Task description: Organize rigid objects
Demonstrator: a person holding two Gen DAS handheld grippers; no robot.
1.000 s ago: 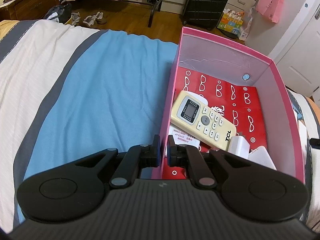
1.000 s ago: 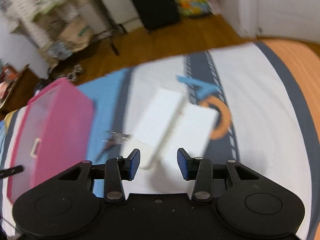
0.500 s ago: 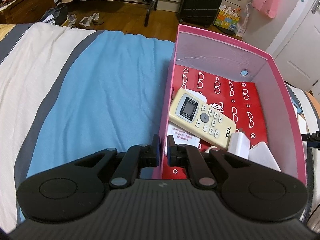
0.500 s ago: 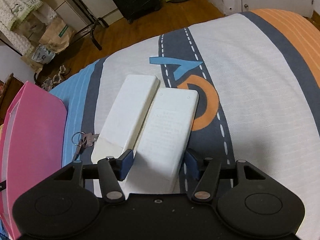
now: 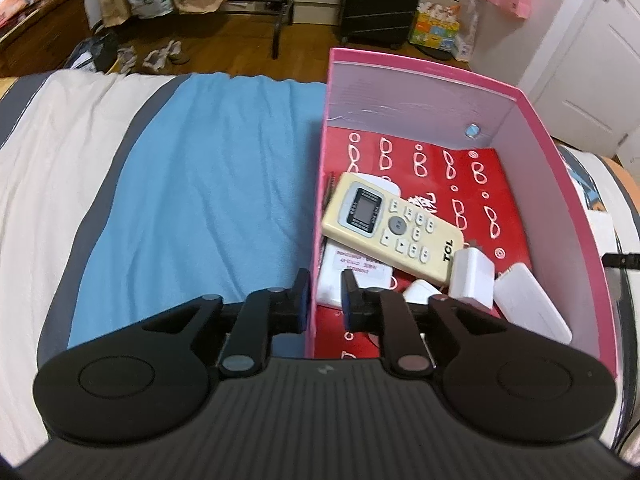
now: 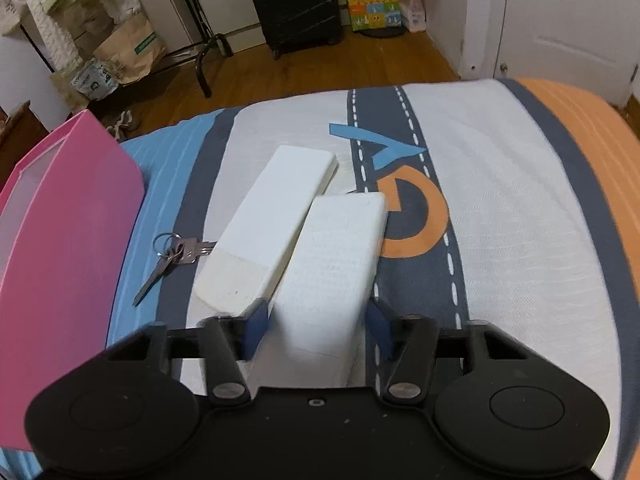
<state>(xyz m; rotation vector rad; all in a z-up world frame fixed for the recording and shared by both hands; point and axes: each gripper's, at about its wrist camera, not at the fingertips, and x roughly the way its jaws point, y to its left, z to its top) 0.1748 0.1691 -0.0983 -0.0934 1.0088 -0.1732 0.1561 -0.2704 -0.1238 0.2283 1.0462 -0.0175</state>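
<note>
My left gripper (image 5: pixel 325 300) straddles the near left wall of the pink box (image 5: pixel 424 66). Its jaws are opening, and a small gap shows beside the wall. Inside the box lie a cream TCL remote (image 5: pixel 394 228), white chargers (image 5: pixel 472 272) and white packets on a red patterned sheet. My right gripper (image 6: pixel 317 322) sits low over the bed with a flat white block (image 6: pixel 336 248) between its jaws. They are closing, and the blue pads stand just off the block's sides. A longer white remote (image 6: pixel 268 232) lies face down against the block's left side.
A bunch of keys (image 6: pixel 176 250) lies on the bedcover between the white remote and the pink box (image 6: pixel 60 216). The bed's far edge drops to a wooden floor with a black suitcase (image 6: pixel 292 4), paper bags and a metal rack.
The left jaws have parted slightly off the box wall. The right gripper came down over the white block, its jaws spread wider and then narrowed around the block's near end.
</note>
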